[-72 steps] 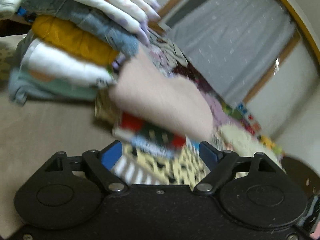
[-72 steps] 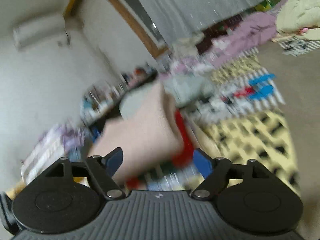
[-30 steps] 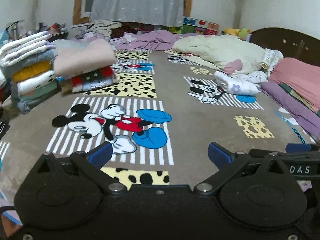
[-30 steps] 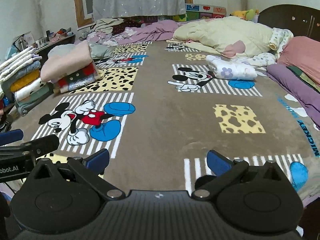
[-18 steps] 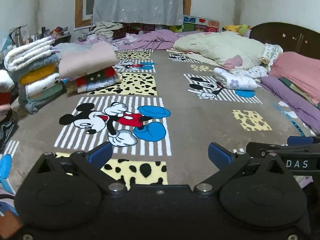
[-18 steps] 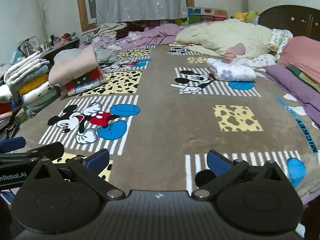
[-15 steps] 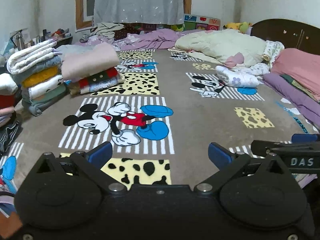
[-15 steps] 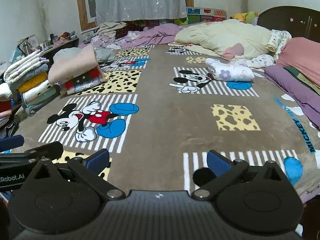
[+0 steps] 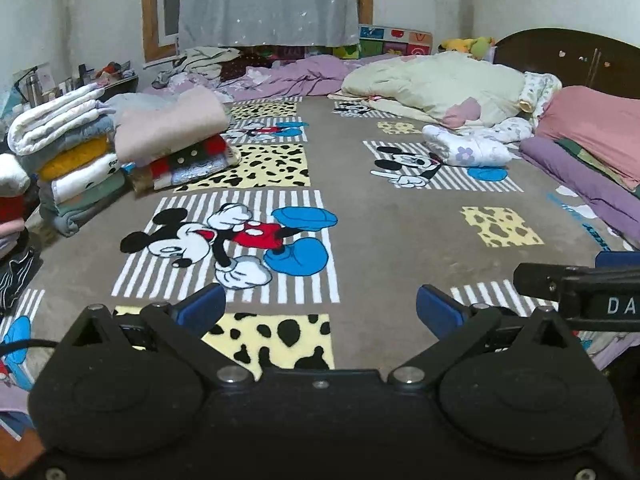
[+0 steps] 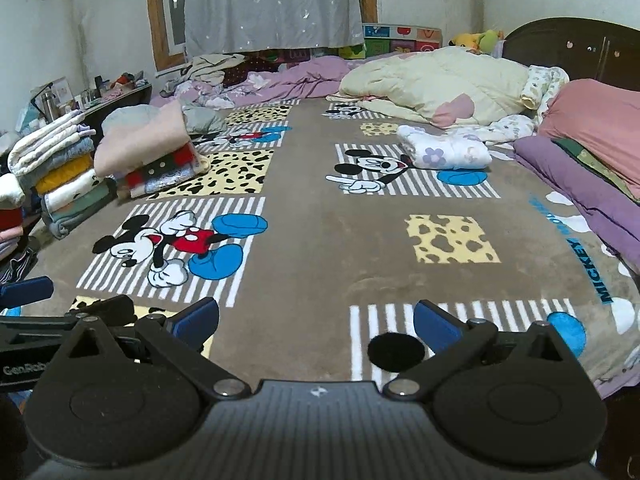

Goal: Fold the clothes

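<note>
Both the left gripper (image 9: 320, 306) and right gripper (image 10: 316, 318) hover with jaws spread, holding nothing. A white floral garment (image 10: 444, 151) lies crumpled on the bed, far ahead and right of both jaws. It looks soft, light, floppy; pinching an edge or corner seems best.

Left gripper (image 9: 320, 312) in foreground, blue-padded fingers (image 9: 200, 309) spread wide, nothing between them — held above a brown cartoon-print blanket (image 9: 384, 232). At right edge, part of the right gripper (image 9: 580, 288), black with white lettering. Far left, a tall stack of folded clothes (image 9: 68, 156); just beside it, a second, lower pile topped by a folded pink garment (image 9: 172, 124). Farther back on the right, a white floral bundle (image 9: 464, 148), a cream quilt (image 9: 436, 84) and purple and pink bedding (image 9: 588, 152). Grey curtain (image 9: 268, 4) over the window on the far wall.
</note>
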A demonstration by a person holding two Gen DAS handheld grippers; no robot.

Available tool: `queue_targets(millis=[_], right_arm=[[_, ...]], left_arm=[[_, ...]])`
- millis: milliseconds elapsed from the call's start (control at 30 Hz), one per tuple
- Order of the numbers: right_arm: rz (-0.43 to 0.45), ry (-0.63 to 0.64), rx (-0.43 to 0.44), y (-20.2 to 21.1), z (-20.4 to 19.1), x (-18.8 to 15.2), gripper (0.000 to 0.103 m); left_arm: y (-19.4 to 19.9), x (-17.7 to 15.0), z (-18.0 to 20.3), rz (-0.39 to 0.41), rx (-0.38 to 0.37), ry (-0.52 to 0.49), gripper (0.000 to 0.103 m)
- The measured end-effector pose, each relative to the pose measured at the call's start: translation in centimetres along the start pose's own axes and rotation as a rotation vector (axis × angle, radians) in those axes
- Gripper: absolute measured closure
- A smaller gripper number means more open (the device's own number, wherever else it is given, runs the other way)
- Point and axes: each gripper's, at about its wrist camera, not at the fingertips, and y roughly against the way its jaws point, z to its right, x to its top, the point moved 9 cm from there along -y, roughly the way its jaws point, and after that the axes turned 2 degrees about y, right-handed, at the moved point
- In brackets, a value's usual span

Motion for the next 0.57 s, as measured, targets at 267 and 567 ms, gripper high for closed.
queue_targets(millis=[267,567], right_arm=[[-0.022,0.003,0.026,-1.0,-0.8,-0.4,0.000],[-0.074,-0.002,0.038,-3.2,-0.9,-1.7,0.000]], left_arm=[[-1.1,-0.5,-1.0,-0.021,0.000,0.039,0.000],[-2.8,-1.6,-0.9,-0.054,-0.005,0.040,0.000]])
